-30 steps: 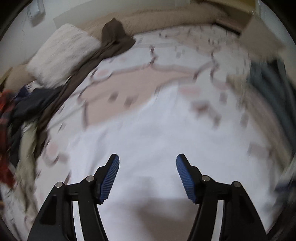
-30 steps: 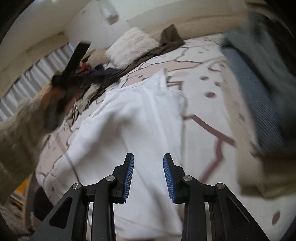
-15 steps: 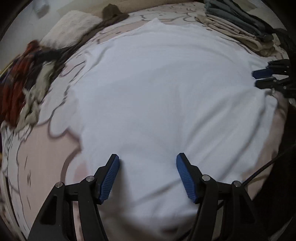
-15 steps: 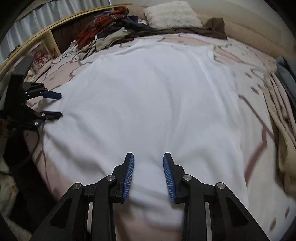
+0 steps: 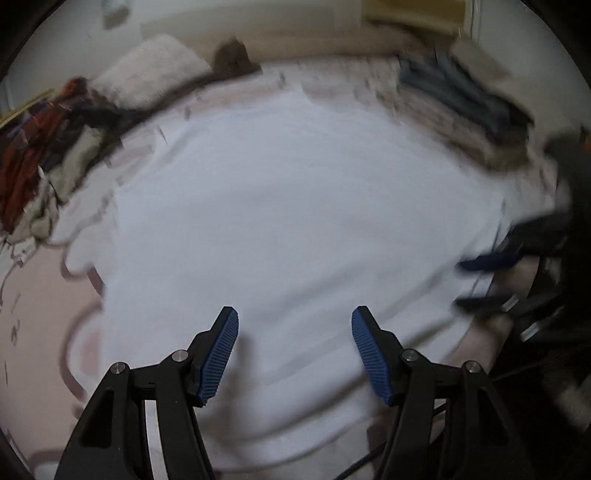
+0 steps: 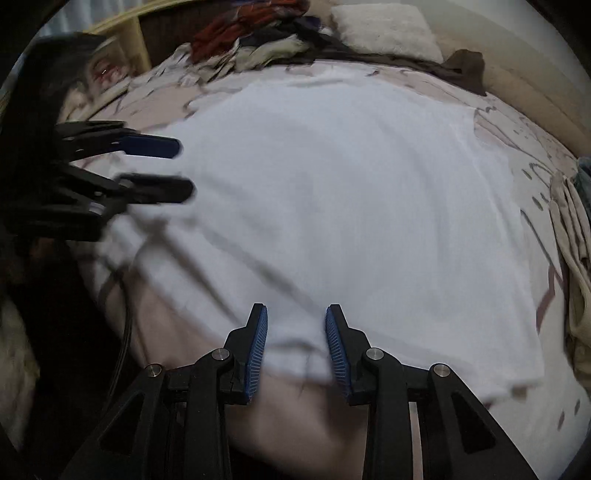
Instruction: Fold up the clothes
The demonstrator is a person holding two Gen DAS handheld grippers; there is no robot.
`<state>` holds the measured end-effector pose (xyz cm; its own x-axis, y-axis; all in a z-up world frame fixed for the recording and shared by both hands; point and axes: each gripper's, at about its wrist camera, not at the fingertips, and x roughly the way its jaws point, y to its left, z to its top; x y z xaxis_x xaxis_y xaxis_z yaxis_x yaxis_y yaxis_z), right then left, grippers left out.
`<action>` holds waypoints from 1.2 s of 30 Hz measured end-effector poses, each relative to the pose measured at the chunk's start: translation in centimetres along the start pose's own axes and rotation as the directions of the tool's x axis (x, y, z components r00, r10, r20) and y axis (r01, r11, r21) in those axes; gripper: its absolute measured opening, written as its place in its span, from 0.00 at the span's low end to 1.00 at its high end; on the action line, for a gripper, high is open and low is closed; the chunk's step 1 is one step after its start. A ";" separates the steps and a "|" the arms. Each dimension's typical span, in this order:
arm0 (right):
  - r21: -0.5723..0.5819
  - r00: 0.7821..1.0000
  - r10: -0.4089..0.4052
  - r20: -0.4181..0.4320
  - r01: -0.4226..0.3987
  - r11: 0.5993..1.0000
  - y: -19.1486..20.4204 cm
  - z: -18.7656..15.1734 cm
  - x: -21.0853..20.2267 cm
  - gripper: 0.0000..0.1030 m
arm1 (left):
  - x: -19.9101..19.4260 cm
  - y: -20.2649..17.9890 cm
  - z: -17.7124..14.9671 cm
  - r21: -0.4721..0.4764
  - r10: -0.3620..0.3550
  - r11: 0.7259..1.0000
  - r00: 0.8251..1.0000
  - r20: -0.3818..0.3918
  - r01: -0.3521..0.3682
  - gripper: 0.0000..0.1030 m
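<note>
The bed (image 6: pixel 517 122), covered in a pale pink sheet with brown line patterning, filled both views, with a fluffy cream pillow (image 6: pixel 388 29) at its head and a heap of unsorted red, dark and beige clothes (image 6: pixel 258 37) beside it. A stack of already folded grey and beige garments (image 5: pixel 461 103) sat along the other side, presumably kept clear of the working area. The large white T-shirt (image 6: pixel 332 184) lay spread flat across the middle of the bed, hem towards me, which I judged was the layout needed before the first fold.

My left gripper (image 5: pixel 295 354) hung over the near part of the shirt with its blue pads well apart and nothing between them. My right gripper (image 6: pixel 297 347) stood just above the hem edge, its pads set closer together but not clenched, gripping no cloth. I read both as positioned at the hem's two ends so that I could pinch it and carry it upward.
</note>
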<state>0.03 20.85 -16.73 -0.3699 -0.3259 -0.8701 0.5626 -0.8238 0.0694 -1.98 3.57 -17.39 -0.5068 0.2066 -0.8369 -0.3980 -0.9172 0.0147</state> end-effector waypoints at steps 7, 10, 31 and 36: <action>0.058 0.994 -0.042 0.100 0.036 0.998 0.0 -2.8 -4.0 0.32 | -3.5 0.2 -2.0 -0.182 -0.133 0.973 0.990 0.044 0.139 0.62; 0.001 0.974 -0.171 0.147 0.172 0.985 0.9 -3.7 -4.8 0.32 | -3.7 0.0 -2.7 -0.283 -0.221 0.933 0.975 0.034 0.222 0.62; -0.465 0.921 -0.322 0.218 0.388 0.796 6.3 -2.5 -1.1 0.03 | -5.0 -6.1 -2.9 0.247 -0.019 0.969 1.000 0.019 0.013 0.60; -0.338 0.958 -0.217 0.186 0.270 0.902 5.1 -1.5 -3.8 0.03 | -3.3 -8.8 -4.1 0.475 0.084 0.872 0.993 0.085 -0.115 0.55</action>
<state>5.40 18.58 -13.84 -0.6143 -0.2195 -0.7580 0.6570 -0.6742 -0.3372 6.37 9.57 -16.99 -0.6015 0.1565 -0.7834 -0.6526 -0.6619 0.3688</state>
